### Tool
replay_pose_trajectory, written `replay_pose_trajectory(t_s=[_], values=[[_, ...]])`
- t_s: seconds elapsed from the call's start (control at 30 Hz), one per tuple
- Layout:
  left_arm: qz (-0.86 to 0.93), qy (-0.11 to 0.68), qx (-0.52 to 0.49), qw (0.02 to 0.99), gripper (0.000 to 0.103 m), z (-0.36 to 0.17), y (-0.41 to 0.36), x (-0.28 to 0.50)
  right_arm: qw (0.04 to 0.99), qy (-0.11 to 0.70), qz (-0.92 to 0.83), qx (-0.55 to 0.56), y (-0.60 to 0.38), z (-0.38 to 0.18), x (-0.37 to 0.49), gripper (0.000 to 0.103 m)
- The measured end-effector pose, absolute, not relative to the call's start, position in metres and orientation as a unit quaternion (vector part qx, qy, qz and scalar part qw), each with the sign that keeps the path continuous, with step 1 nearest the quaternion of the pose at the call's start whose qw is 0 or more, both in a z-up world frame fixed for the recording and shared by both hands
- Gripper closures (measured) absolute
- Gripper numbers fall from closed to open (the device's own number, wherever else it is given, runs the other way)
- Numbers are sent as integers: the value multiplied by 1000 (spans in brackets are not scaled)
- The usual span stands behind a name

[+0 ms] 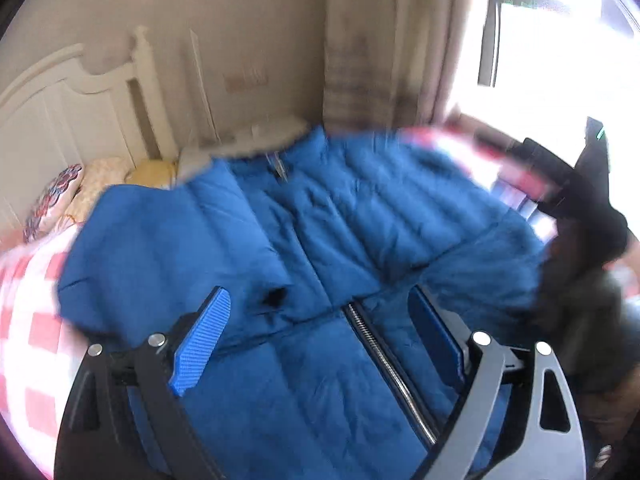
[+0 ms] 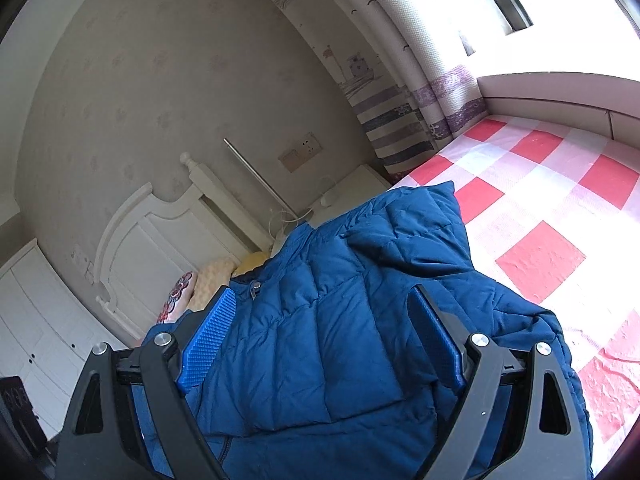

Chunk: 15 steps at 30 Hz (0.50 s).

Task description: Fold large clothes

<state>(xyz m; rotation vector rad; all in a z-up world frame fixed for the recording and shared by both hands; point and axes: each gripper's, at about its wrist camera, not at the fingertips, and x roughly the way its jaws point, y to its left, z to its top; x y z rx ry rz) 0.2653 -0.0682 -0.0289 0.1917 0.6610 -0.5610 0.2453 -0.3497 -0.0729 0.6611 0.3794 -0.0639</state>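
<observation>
A large blue quilted jacket [image 1: 320, 220] lies on a red-and-white checked bed [image 1: 36, 320], front up, with its metal zipper [image 1: 384, 364] running between my left fingers. One sleeve is folded across the body. My left gripper [image 1: 320, 312] is open just above the jacket's lower part. The other gripper [image 1: 580, 208] shows dark and blurred at the jacket's right edge. In the right wrist view the jacket [image 2: 340, 320] fills the space between the fingers, with a folded layer on top. My right gripper [image 2: 320, 320] is open over it, and I cannot tell if it touches the fabric.
A white headboard [image 1: 60, 112] and patterned pillows [image 1: 56, 200] stand at the bed's far left. A striped curtain [image 2: 396, 120] and bright window [image 1: 560, 40] are on the right. Bare checked bedding [image 2: 540, 208] lies right of the jacket. White wardrobe doors [image 2: 28, 320] are at the far left.
</observation>
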Motion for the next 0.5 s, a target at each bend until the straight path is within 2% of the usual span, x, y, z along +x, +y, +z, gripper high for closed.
replay_pose_trajectory(t_s=[0.07, 0.17, 0.2, 0.23, 0.27, 0.37, 0.5], values=[[-246, 303, 21, 921, 9, -13, -17, 262, 929, 188, -31, 317, -347, -72, 246, 18], [-114, 319, -45, 940, 9, -17, 52, 281, 931, 194, -31, 308, -343, -71, 248, 18], [-73, 337, -56, 937, 11, -24, 71, 291, 932, 194, -31, 306, -343, -71, 248, 18], [-21, 363, -63, 930, 19, -35, 90, 304, 932, 196, -31, 302, -341, -71, 248, 18], [4, 379, -60, 924, 26, -43, 98, 314, 933, 197, -31, 299, -340, -71, 248, 18], [28, 423, -37, 905, 30, -64, 104, 332, 935, 203, -32, 288, -336, -70, 250, 18], [14, 438, -15, 899, 30, -82, 85, 349, 938, 210, -28, 273, -331, -70, 252, 18]])
